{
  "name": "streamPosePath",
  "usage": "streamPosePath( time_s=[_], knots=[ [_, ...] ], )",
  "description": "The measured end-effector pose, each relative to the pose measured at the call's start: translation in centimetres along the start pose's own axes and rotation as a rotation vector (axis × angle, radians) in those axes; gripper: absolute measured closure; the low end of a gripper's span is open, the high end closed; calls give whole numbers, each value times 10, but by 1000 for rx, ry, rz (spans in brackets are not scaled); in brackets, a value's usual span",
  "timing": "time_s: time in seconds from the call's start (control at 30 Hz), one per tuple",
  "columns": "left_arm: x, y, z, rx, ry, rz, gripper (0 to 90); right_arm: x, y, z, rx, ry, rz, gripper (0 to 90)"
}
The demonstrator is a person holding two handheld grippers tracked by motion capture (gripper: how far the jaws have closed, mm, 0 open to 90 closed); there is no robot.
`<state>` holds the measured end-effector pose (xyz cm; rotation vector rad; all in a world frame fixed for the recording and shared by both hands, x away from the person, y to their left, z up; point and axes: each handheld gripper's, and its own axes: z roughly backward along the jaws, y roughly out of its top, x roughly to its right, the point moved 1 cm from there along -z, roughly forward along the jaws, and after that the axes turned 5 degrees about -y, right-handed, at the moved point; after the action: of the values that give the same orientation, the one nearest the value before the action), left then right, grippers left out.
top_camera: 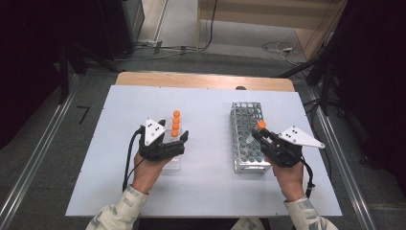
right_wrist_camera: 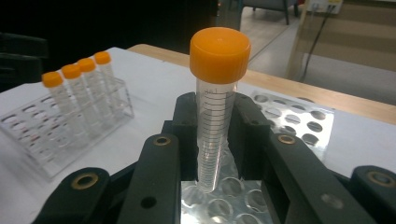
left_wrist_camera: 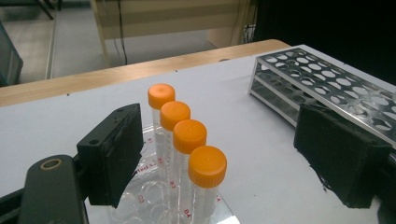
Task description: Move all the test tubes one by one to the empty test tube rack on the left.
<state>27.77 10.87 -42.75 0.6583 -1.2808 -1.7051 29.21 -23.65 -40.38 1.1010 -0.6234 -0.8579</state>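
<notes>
Stuff you can't really make out: in the high view the tube [top_camera: 259, 128] in the right gripper [top_camera: 264, 137] is tiny, just an orange cap showing, the clear body lost against the metal rack [top_camera: 247, 139]. The left gripper [top_camera: 175, 142] covers the near part of the clear rack [top_camera: 171, 165] there. In the left gripper view that rack's near end runs off the bottom edge, its printed labels too small to read. In the right gripper view the tube's tip sits behind the jaws, and its scale numbers are blurred.

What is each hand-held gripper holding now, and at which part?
The right hand-held gripper clamps a clear plastic tube with an orange cap by its body. The left hand-held gripper is open, holding nothing.
</notes>
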Motion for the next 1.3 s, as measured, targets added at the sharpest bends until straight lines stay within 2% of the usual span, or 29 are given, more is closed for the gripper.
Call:
streamPosePath(
  time_s=[0.23,0.57,0.87,1.17,1.3],
  knots=[
    [1,0,0,-1,-2,-1,167,-25,-2,-6,-12,83,20,709],
    [5,0,-1,2,-20,-6,167,-63,-18,-26,-90,181,68,708],
    [12,-1,-2,-5,-45,-12,167,-87,-30,-42,-135,222,106,708],
    [21,-2,-4,-13,-75,-27,167,-97,-36,-53,-159,241,106,709],
    [25,-2,-3,-12,-107,-20,167,-99,-37,-56,-165,241,110,709]
  ],
)
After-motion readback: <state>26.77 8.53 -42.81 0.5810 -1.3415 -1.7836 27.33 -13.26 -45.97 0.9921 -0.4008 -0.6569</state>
